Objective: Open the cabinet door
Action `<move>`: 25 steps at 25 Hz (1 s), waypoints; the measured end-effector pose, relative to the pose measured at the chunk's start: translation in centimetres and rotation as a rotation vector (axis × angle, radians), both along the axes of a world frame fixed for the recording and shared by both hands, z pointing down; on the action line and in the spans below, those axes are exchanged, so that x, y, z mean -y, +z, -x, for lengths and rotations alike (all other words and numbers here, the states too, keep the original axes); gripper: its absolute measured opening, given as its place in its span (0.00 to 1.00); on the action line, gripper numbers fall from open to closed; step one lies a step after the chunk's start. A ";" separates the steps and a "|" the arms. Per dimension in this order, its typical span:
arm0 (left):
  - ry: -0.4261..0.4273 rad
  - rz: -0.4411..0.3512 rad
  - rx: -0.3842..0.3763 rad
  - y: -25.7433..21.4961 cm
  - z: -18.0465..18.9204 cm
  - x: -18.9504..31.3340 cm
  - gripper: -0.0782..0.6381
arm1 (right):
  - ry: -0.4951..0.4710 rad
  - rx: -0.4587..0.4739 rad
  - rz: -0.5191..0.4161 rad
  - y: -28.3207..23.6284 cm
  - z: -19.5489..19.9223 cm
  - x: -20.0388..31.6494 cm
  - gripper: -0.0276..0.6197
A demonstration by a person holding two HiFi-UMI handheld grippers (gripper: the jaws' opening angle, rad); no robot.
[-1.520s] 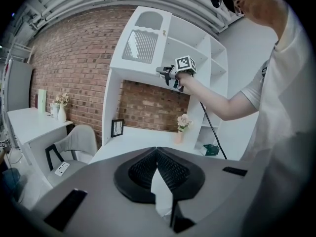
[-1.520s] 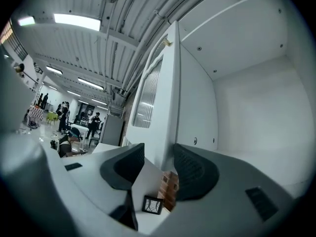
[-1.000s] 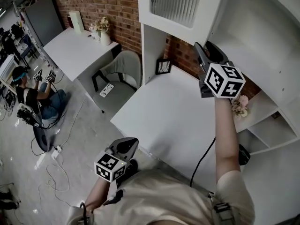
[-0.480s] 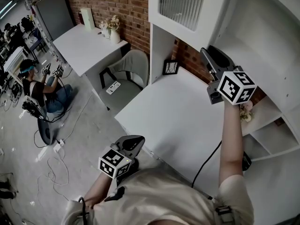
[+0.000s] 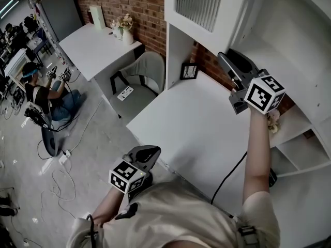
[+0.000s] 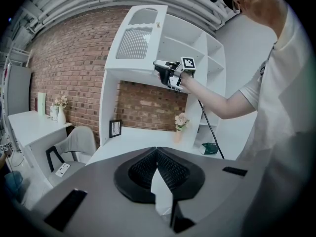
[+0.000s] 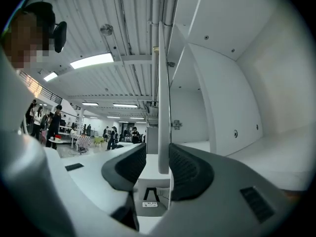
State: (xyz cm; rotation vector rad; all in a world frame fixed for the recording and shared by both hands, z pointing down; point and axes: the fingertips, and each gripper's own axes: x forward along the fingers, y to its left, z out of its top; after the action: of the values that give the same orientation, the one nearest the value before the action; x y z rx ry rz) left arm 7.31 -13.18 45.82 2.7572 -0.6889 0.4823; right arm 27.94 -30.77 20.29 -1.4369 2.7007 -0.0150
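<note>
Found the white cabinet point(image 5: 289, 35) at upper right of the head view, its door point(image 5: 199, 6) standing partway out. Straddled the door's lower edge at frame centre with the right gripper point(image 7: 158, 152), jaws just drawn in but loose, one pad touching, probably to swing it wider. Held the left gripper point(image 6: 157, 152) low, clenched on nothing, apparently idle. Looked thin, white, with a ribbed pane.

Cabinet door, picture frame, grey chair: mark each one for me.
Cabinet door point(image 5: 199, 1), head view, on its slatted panel.
Picture frame point(image 5: 189, 71), head view, on its middle.
Chair point(image 5: 150, 68), head view, on its backrest.
</note>
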 end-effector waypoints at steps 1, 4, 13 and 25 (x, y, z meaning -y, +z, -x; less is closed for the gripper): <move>-0.006 -0.001 -0.003 0.0 0.0 0.0 0.13 | 0.005 -0.008 -0.003 0.0 0.1 0.1 0.29; -0.018 -0.003 -0.004 0.1 0.1 0.3 0.13 | 0.037 -0.044 -0.015 0.3 0.4 0.8 0.29; -0.062 0.042 -0.020 1.1 1.7 0.1 0.13 | 0.152 -0.095 -0.050 0.7 1.3 2.8 0.32; -0.093 0.061 -0.052 1.1 3.5 0.0 0.13 | 0.227 -0.148 -0.047 0.9 2.7 4.5 0.42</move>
State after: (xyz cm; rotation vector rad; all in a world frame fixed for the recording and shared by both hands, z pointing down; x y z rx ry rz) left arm 3.84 -13.18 46.92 2.6569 -0.7726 0.4032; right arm 25.28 -35.31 21.18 -1.7869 2.6093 0.1745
